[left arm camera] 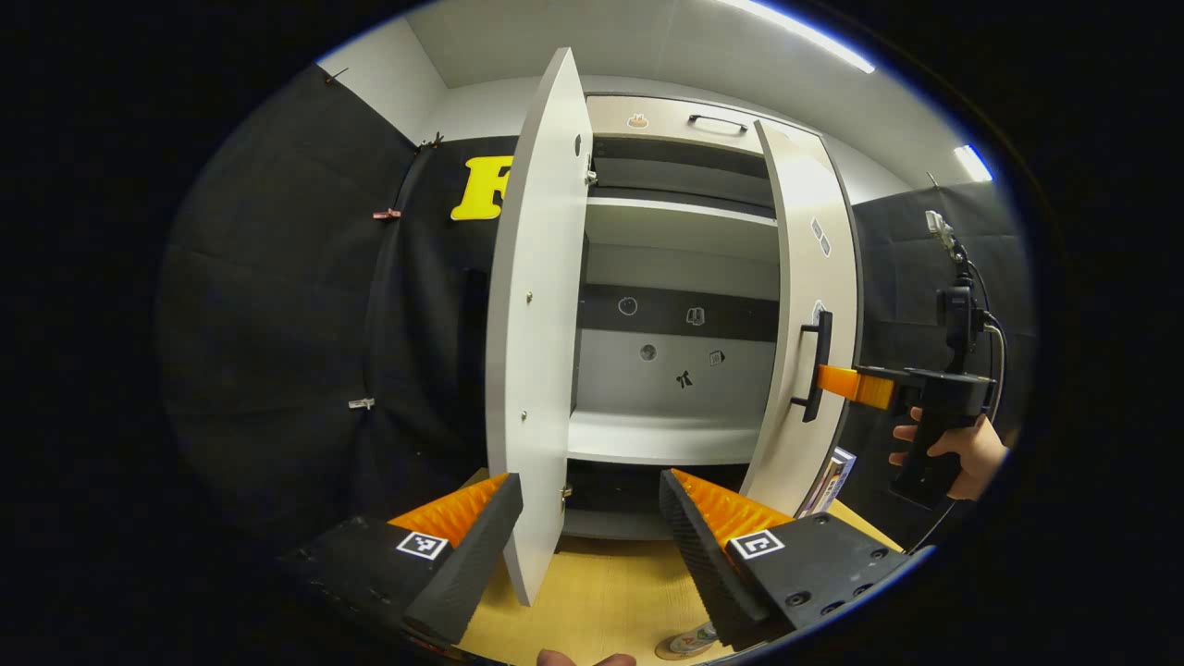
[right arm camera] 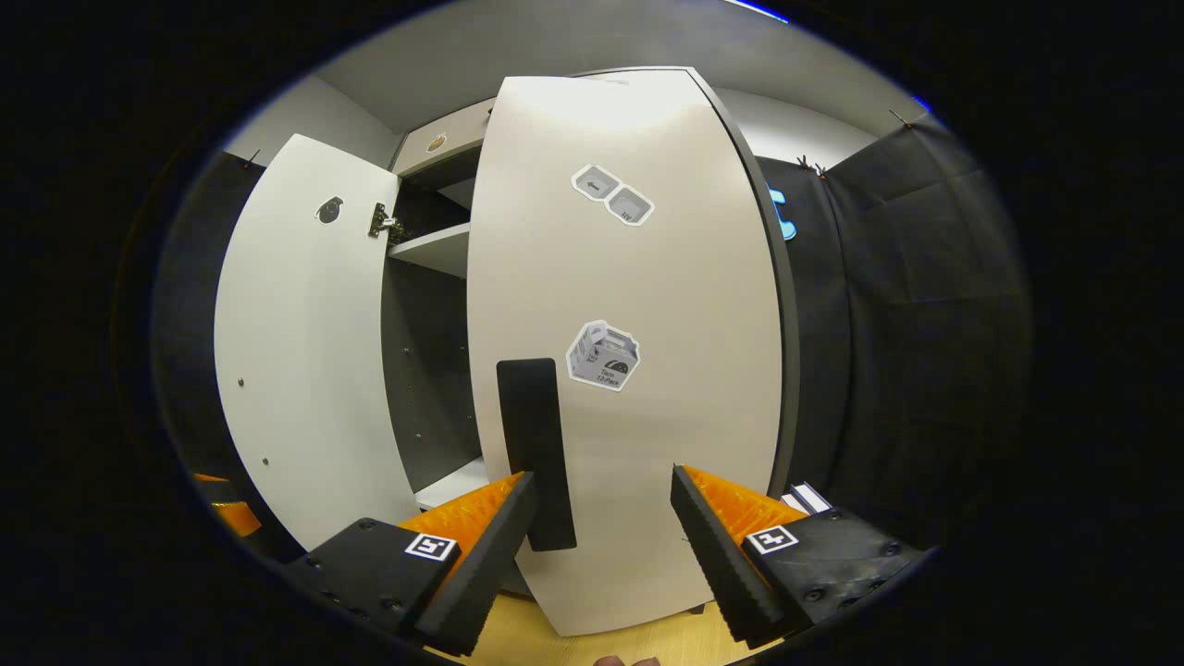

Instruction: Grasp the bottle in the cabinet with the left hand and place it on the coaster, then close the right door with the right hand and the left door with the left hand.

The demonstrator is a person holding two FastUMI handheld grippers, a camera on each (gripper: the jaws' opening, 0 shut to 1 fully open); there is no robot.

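A staged recording booth, not a lived-in home.

Black cloth walls [left arm camera: 277, 305] clipped up around a tall white two-door cabinet [left arm camera: 684, 277] on a pale wooden floor [left arm camera: 601, 592], long ceiling strip lights [left arm camera: 805, 37], and a small camera on a stand [left arm camera: 957, 305].

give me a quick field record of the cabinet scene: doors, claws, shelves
left door: open, edge-on between the left claw fingers, its panel untouched
right door: partly open, panel facing the right claw
right door handle: black bar just ahead of the right claw's left finger
left claw: open
right claw: open, at the right door's front near the handle
cabinet shelves: no bottle visible on them
tabletop: light wood
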